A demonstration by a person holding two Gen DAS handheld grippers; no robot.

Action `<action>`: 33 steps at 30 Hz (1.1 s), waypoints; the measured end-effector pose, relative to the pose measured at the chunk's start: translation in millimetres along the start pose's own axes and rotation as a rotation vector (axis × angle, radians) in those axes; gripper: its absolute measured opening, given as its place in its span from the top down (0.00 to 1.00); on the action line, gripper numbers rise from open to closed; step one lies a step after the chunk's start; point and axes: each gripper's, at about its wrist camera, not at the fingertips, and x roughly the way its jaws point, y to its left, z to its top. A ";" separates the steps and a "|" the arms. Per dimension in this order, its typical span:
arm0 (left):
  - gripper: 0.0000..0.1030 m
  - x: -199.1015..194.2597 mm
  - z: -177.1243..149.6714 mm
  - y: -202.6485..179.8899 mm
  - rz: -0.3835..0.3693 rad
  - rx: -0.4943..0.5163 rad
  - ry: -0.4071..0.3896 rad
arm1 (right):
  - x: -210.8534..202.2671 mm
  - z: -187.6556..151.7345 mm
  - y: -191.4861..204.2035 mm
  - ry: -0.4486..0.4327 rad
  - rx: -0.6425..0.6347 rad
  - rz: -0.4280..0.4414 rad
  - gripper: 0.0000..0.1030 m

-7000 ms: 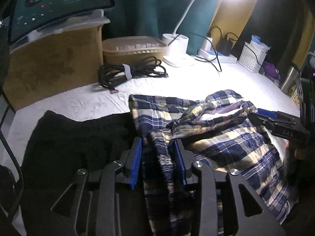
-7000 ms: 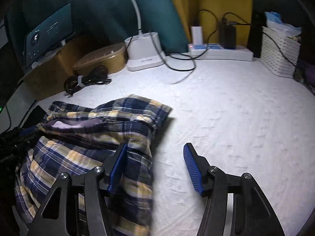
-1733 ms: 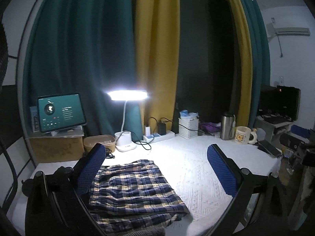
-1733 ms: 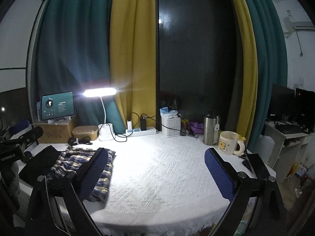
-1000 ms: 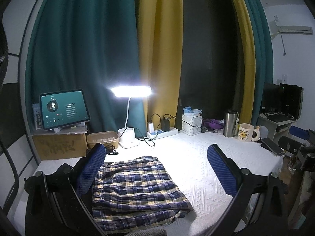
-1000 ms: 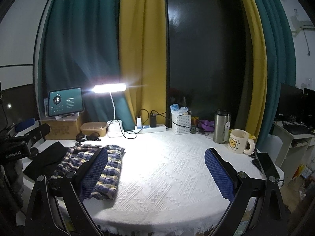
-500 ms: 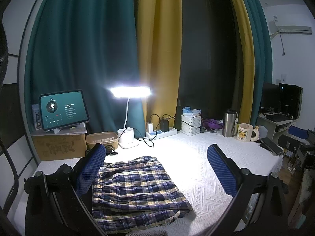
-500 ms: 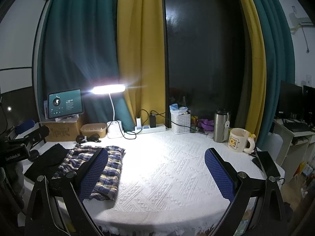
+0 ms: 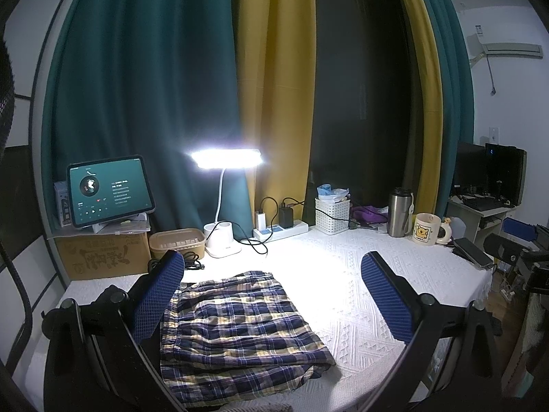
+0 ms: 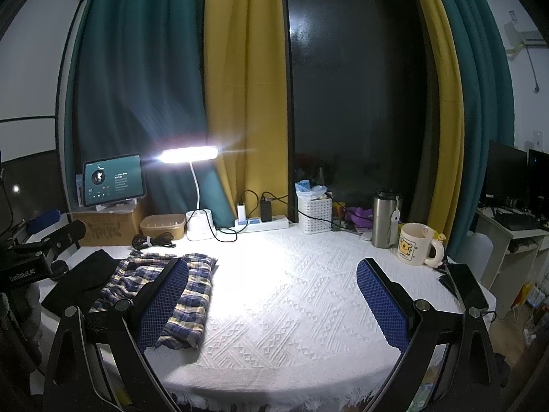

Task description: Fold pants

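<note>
The plaid pants (image 9: 236, 329) lie folded into a flat, roughly rectangular stack on the white textured cloth of the worktop (image 9: 343, 274), in the lower centre of the left wrist frame and at the lower left of the right wrist frame (image 10: 178, 285). The left hand-held gripper (image 9: 274, 304) is held back from the worktop with its blue-padded fingers spread wide and nothing between them; the pants show in the gap between the fingers. The right hand-held gripper (image 10: 272, 304) is likewise wide open and empty, framing bare cloth at the centre of its view. A black garment (image 10: 82, 281) lies just to the left of the pants in the right wrist frame. Along the upper edge of the worktop stand a lit desk lamp (image 9: 224, 202), a tablet (image 9: 109, 190) on a cardboard box (image 9: 103, 257), a power strip (image 9: 279, 231), a white basket (image 9: 332, 214), a steel flask (image 9: 399, 211) and a mug (image 9: 427, 228).
</note>
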 end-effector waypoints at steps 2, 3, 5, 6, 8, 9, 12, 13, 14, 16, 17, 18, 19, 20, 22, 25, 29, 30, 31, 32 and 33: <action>0.01 0.1 -0.3 0.0 0.001 0.000 0.000 | 0.6 -1.1 -0.4 0.004 0.002 0.000 0.04; 0.01 0.0 -0.1 -0.2 0.001 0.000 0.000 | 0.6 -1.6 -0.4 0.005 0.002 -0.001 0.04; 0.01 -0.2 -0.2 -0.3 0.002 -0.001 0.000 | 1.0 -1.5 -0.6 0.004 0.001 0.000 0.04; 0.01 0.0 -0.2 -0.2 0.001 -0.001 0.000 | 1.1 -1.6 -0.4 0.004 0.000 0.000 0.04; 0.01 0.1 -0.2 -0.3 0.001 0.000 0.001 | 1.6 -1.7 -0.4 0.006 0.001 0.000 0.04; 0.01 -0.5 -0.3 -0.1 0.002 0.000 0.000 | 1.3 -1.8 -0.1 0.007 0.001 -0.001 0.04; 0.01 -0.4 -0.2 -0.3 0.002 0.001 0.001 | 1.0 -2.3 -0.3 0.009 0.003 -0.002 0.04; 0.01 -0.4 -0.4 -0.3 0.002 0.000 0.001 | 1.2 -2.3 -0.5 0.009 0.001 -0.002 0.04; 0.01 -0.9 -0.1 -0.6 0.001 0.001 0.002 | 1.6 -2.5 -1.1 0.009 0.001 -0.001 0.04; 0.01 -1.6 0.1 -0.8 0.000 0.002 0.001 | 1.9 -2.8 -1.2 0.009 0.001 -0.002 0.04; 0.01 -1.4 0.0 -0.8 0.000 0.002 0.001 | 1.9 -3.1 -1.3 0.010 0.001 -0.002 0.04; 0.01 -1.4 -0.2 -0.8 0.000 0.001 0.001 | 2.3 -3.3 -1.3 0.011 0.001 -0.002 0.04; 0.01 -1.5 0.0 -1.0 0.000 0.001 0.002 | 2.1 -3.6 -1.0 0.011 0.001 -0.002 0.04; 0.01 -1.1 -0.4 -0.8 0.000 0.001 0.002 | 2.5 -3.1 -1.3 0.011 0.001 -0.002 0.04; 0.01 -1.1 -0.4 -0.8 0.001 0.001 0.001 | 2.8 -2.8 -1.4 0.011 0.001 -0.002 0.04; 0.01 -1.2 -0.4 -0.8 0.000 0.001 0.001 | 2.7 -3.0 -1.2 0.011 0.001 -0.003 0.04; 0.01 -1.1 -0.5 -0.9 0.000 0.001 0.001 | 2.8 -2.8 -1.3 0.011 0.001 -0.003 0.04; 0.01 -1.4 -0.3 -1.3 0.000 0.001 0.001 | 2.9 -2.7 -1.4 0.012 0.001 -0.002 0.04; 0.01 -1.2 -0.5 -1.2 0.001 0.001 0.001 | 2.8 -2.7 -1.5 0.012 0.001 -0.003 0.04; 0.01 -1.2 -0.5 -1.4 0.001 0.002 0.001 | 2.8 -2.7 -1.5 0.012 0.000 -0.002 0.04; 0.01 -1.2 -0.4 -2.1 0.000 0.004 0.003 | 2.8 -2.7 -1.5 0.012 0.000 -0.002 0.04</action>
